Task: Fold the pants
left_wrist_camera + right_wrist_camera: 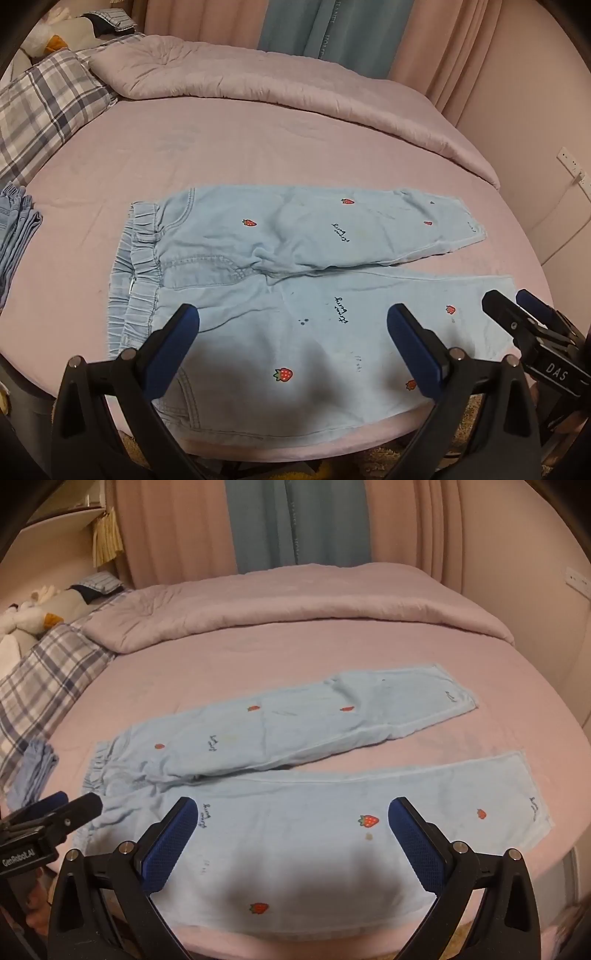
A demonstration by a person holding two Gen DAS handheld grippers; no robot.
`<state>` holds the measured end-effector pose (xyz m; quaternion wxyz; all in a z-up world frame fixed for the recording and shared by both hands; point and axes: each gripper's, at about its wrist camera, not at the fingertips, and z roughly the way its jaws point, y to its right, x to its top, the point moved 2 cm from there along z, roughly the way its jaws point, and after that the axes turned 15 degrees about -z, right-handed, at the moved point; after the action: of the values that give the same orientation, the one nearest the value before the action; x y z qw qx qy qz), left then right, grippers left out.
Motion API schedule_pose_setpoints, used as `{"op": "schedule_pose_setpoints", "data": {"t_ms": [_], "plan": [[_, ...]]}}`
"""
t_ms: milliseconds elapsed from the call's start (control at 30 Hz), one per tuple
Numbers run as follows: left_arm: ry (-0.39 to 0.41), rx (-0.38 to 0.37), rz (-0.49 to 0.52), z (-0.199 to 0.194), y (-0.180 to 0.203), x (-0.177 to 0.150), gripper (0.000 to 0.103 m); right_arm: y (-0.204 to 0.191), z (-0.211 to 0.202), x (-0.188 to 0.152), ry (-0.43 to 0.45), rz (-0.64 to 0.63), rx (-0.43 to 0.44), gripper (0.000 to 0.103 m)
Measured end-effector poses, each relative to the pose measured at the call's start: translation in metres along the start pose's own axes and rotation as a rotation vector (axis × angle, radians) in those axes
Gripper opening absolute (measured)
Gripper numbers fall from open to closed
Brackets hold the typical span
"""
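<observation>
Both grippers, left (293, 325) and right (293, 818), hover open; grabbing one layer of the pants (295, 236) toward six o'clock risks a crooked fold.

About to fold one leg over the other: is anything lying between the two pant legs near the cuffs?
Nothing: only a bare wedge of pink sheet separates the far leg from the near leg, clearest in the right wrist view.

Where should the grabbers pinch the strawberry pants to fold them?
Probably the near leg's outer edge: left gripper by the waistband, right gripper near the hem, coming down from the near side. The pants lie flat, legs apart, ready to fold together.
</observation>
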<state>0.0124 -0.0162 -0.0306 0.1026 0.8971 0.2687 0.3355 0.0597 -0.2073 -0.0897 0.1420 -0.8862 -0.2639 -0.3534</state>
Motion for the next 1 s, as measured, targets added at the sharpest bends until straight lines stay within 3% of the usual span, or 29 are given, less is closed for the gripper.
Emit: {"op": "schedule_pose_setpoints", "data": {"t_ms": [1000], "plan": [[-0.029,0.043,-0.016,-0.0009,-0.0059,0.0004,0.101,-0.0054,0.0044,-0.0025,-0.004,0.002,0.043,0.102]]}}
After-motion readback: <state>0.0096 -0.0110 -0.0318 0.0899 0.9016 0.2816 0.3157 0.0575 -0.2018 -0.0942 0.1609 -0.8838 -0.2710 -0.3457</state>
